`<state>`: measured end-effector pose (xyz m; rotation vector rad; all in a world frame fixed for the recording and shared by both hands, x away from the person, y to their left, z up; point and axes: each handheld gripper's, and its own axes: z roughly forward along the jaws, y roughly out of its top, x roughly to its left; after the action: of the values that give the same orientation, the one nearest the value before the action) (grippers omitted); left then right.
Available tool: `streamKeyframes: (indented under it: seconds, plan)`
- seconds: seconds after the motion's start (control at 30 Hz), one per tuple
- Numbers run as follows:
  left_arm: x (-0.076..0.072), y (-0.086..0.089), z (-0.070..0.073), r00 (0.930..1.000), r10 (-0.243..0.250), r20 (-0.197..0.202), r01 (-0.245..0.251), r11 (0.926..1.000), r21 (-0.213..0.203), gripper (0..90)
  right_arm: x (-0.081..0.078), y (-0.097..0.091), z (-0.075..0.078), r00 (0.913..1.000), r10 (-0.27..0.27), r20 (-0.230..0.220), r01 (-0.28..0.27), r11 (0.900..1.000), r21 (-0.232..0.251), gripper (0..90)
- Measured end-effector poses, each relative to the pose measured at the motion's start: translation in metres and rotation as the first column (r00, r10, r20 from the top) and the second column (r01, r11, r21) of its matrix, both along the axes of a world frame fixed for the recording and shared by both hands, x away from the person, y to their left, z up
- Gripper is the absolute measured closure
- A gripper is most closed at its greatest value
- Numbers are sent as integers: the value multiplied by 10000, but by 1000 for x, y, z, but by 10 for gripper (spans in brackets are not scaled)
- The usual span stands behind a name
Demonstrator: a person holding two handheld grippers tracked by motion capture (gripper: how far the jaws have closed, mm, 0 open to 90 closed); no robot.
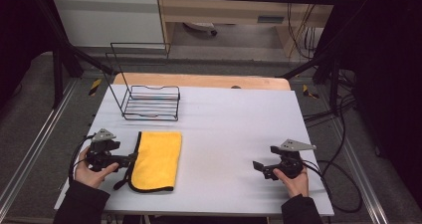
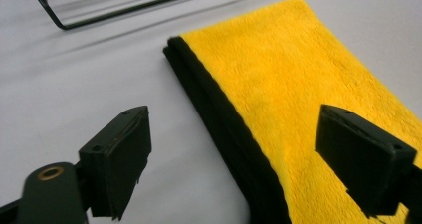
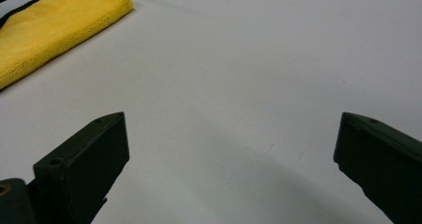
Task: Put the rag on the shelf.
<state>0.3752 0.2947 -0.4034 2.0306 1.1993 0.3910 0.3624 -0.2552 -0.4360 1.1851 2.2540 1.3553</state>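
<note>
Left claw: your left claw (image 2: 234, 159) stands wide apart with nothing pinched, its jaws straddling the black-trimmed edge of the cloth without pressing it.
Cloth: the folded yellow cloth (image 1: 157, 160) lies flat on the worktop's (image 1: 234, 129) left half, just beside that claw.
Right claw: your right claw (image 3: 231, 169) is spread wide over bare worktop, well apart from the cloth.
Rack: the black wire rack (image 1: 149, 102) stands behind the cloth, not touching it.
</note>
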Motion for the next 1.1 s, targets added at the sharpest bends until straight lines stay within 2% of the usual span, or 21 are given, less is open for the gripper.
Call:
streamKeyframes:
  seconds: [0.17,0.37,0.43,0.47,0.5,0.57,0.6,0.67,0.73,0.87,1.1]
  plan:
    - [16,-3,6,9999,119,15,-119,9999,92,85,0,0,0,10000,-18,34,17,10000,17,14]
    - [39,-9,3,9990,432,-148,-430,9990,110,95,0,1,0,10000,-8,-43,8,10000,12,14]
    - [45,-10,-1,9984,529,-181,-529,9986,-8,152,0,1,0,10000,-6,-38,7,10000,6,14]
    - [48,-10,-3,9980,587,-222,-590,9982,-113,152,0,1,0,10000,-6,-38,7,10000,6,14]
    - [51,-10,-6,9976,658,-238,-662,9976,-182,195,0,0,0,10000,2,10,-2,10000,-3,14]
    - [57,-9,-11,9966,744,-342,-749,9971,-123,222,0,1,0,10000,-8,-40,8,10000,9,14]
    - [60,-9,-14,9959,823,-387,-828,9965,-103,287,0,1,-1,10000,12,-39,-12,10000,-15,14]
    - [64,-9,-18,9946,923,-477,-924,9957,-4,309,0,1,-1,10000,37,5,-37,10000,-48,14]
    - [68,-8,-22,9940,928,-587,-934,9956,-72,399,1,1,-1,10000,42,-20,-42,10000,-47,14]
    - [74,-6,-30,9906,851,-1074,-881,9958,-237,467,1,1,-1,10000,56,-22,-57,10000,-72,14]
    - [77,-9,-36,9882,779,-1320,-818,9963,-246,525,1,1,-1,10000,92,-8,-92,10000,-7,15]
